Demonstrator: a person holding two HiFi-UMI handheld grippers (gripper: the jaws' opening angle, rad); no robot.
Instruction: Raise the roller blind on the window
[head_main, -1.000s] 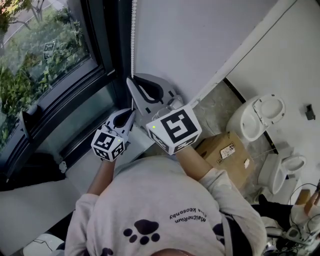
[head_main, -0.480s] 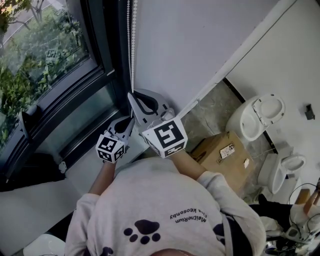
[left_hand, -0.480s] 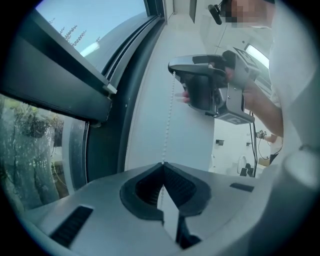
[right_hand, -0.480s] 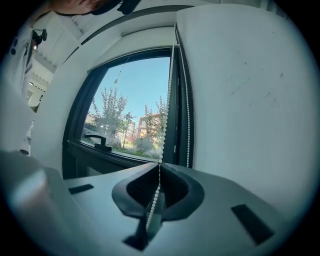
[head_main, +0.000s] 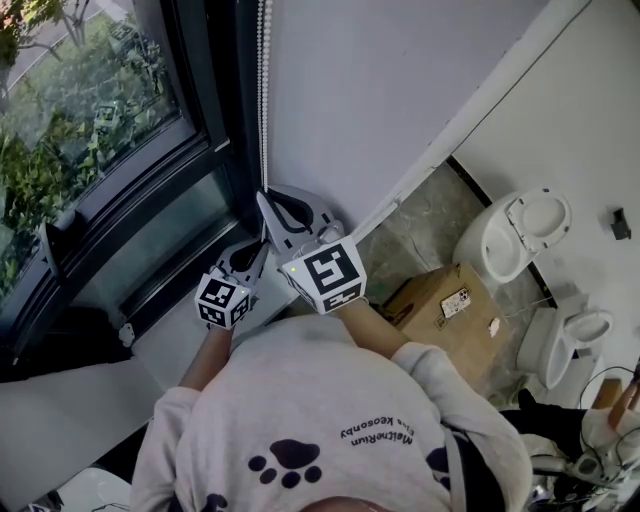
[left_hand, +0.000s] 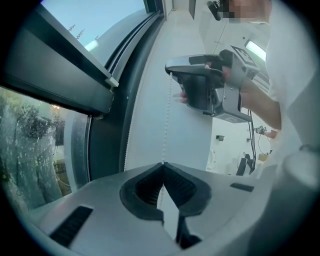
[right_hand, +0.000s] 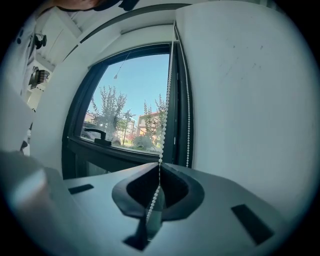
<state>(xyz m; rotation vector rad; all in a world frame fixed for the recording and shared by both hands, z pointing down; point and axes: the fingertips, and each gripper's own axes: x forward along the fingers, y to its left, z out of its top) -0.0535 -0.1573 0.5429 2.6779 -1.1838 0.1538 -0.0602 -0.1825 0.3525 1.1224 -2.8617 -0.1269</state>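
A white bead chain (head_main: 262, 100) hangs down the dark window frame beside the white wall. My right gripper (head_main: 268, 200) is shut on the chain, which runs between its closed jaws (right_hand: 160, 163) and on below them. My left gripper (head_main: 262, 240) sits just under it, also shut on the chain (left_hand: 168, 115) at its tip (left_hand: 163, 163). From the left gripper view the right gripper (left_hand: 171, 73) shows higher up on the same strand. A second strand (right_hand: 187, 125) hangs free next to the wall. The blind's fabric is not clearly seen in any view.
The window (head_main: 90, 130) with trees outside fills the left, with a sill (head_main: 190, 330) below it. A white wall (head_main: 400, 90) is at the right. On the floor stand a cardboard box (head_main: 445, 300) and two white toilets (head_main: 510, 235).
Both grippers have sunk lower along the window frame, staying closed on the bead chain, the right above the left.
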